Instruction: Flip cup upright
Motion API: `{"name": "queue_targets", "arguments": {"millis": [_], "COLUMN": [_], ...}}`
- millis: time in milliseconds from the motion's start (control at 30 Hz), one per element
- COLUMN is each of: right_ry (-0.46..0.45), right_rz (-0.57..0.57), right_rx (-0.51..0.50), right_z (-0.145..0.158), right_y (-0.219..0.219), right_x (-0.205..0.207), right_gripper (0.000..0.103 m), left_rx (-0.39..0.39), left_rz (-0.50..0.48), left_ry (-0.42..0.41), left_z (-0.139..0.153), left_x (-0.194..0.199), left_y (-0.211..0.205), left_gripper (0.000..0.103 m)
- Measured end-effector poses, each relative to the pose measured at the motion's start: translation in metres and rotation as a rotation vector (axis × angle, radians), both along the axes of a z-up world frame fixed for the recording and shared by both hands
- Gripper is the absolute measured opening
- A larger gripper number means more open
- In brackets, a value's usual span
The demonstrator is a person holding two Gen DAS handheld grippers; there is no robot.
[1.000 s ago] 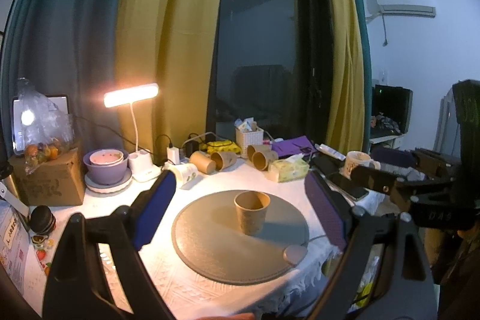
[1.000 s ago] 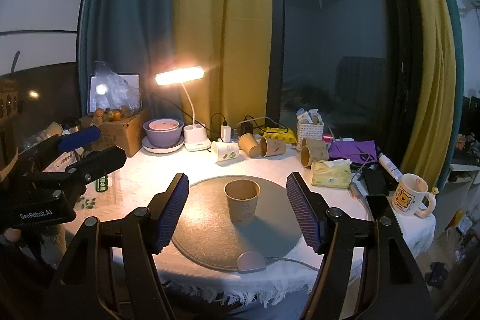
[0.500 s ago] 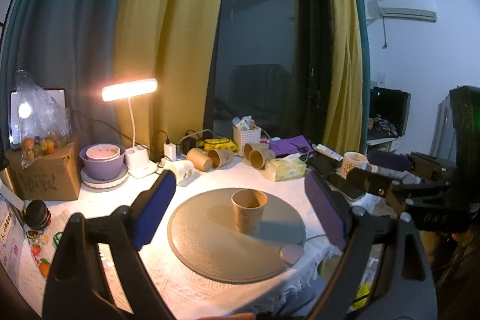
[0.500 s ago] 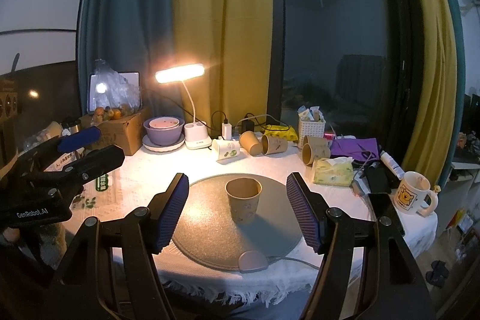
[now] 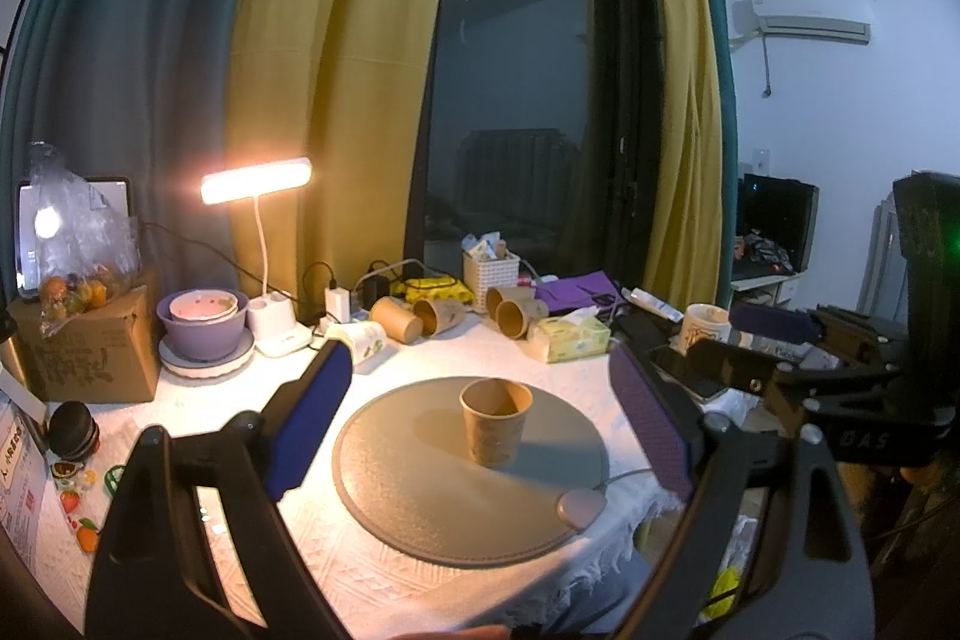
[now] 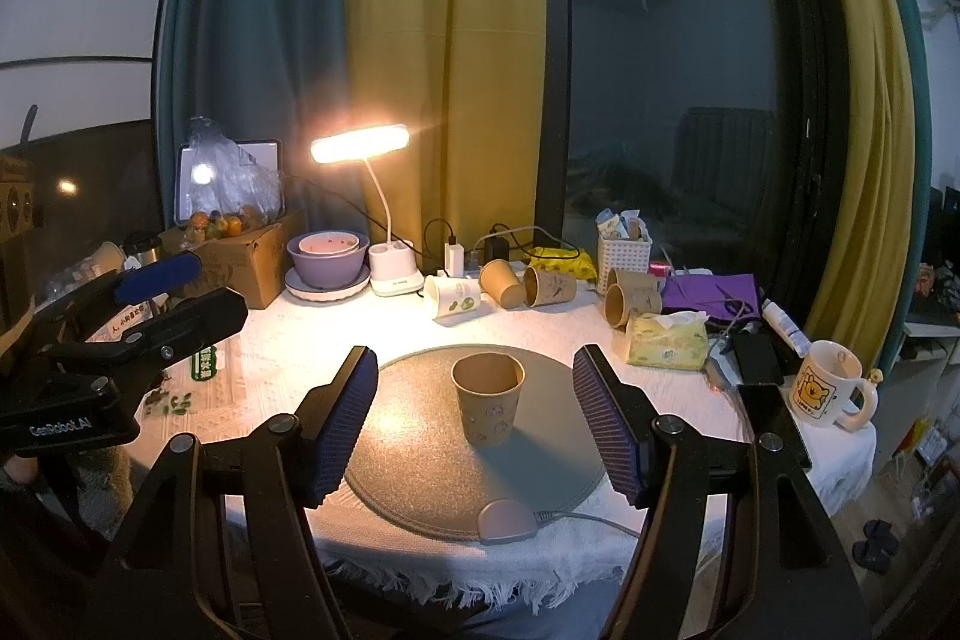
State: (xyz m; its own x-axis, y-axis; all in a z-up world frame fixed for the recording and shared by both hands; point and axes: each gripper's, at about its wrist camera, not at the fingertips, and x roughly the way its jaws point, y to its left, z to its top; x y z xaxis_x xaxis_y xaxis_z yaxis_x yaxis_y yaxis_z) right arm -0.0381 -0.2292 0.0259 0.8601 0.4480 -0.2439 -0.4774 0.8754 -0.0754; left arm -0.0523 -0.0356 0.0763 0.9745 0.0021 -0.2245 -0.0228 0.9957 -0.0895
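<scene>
Yellow and teal curtains frame a dark window behind the counter (image 6: 288, 334), which is draped in a white fringed cloth and lit by a glowing desk lamp (image 6: 360, 143). Readable writing is scarce: "GeoRobot.AI" or something close to it is printed on the body of the left tool (image 6: 180, 292) as seen from the right wrist view, and letters like "DAS" show on the right tool (image 5: 774, 340) in the left wrist view. A green label lies on the cloth, its characters too small to read.

A brown paper cup (image 6: 487, 398) stands upright, mouth up, on a round grey mat (image 6: 414, 460) near the counter's front, with small printed figures on its side. Both tools are spread wide, holding nothing; each camera looks at the cup between its own 2 blue pads, well apart from it.

Behind the mat lie 4 brown paper cups (image 6: 624, 298) and 1 white cup (image 6: 453, 296), all on their sides. Nearby sit a purple bowl (image 6: 327, 259), a cardboard box (image 6: 252, 259), a white basket (image 6: 624, 250), a tissue pack (image 6: 666, 340), a bear-printed mug (image 6: 828, 391) and a pink mouse (image 6: 507, 520) at the mat's front edge.
</scene>
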Motion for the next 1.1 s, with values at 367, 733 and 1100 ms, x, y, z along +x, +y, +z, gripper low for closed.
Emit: {"name": "queue_targets", "arguments": {"millis": [367,733,1100], "right_ry": [0.001,0.002,0.004], "right_rz": [0.000,0.000,0.000], "right_rx": [0.000,0.001,0.000], "right_z": [-0.0001,-0.0003,-0.0013], "right_y": [0.0003,-0.0005,0.0006], "right_x": [0.0002,0.0009,0.0002], "right_gripper": [0.071,0.071,0.071], "left_rx": [0.002,0.002,0.002], "left_rz": [-0.007,-0.005,-0.005], "left_ry": [-0.007,-0.008,-0.007], "left_z": [0.0006,0.0008,0.0009], "left_x": [-0.0010,-0.0012,-0.0011], "left_y": [-0.0013,-0.0017,-0.0017], "left_gripper": [0.089,0.089,0.089]}}
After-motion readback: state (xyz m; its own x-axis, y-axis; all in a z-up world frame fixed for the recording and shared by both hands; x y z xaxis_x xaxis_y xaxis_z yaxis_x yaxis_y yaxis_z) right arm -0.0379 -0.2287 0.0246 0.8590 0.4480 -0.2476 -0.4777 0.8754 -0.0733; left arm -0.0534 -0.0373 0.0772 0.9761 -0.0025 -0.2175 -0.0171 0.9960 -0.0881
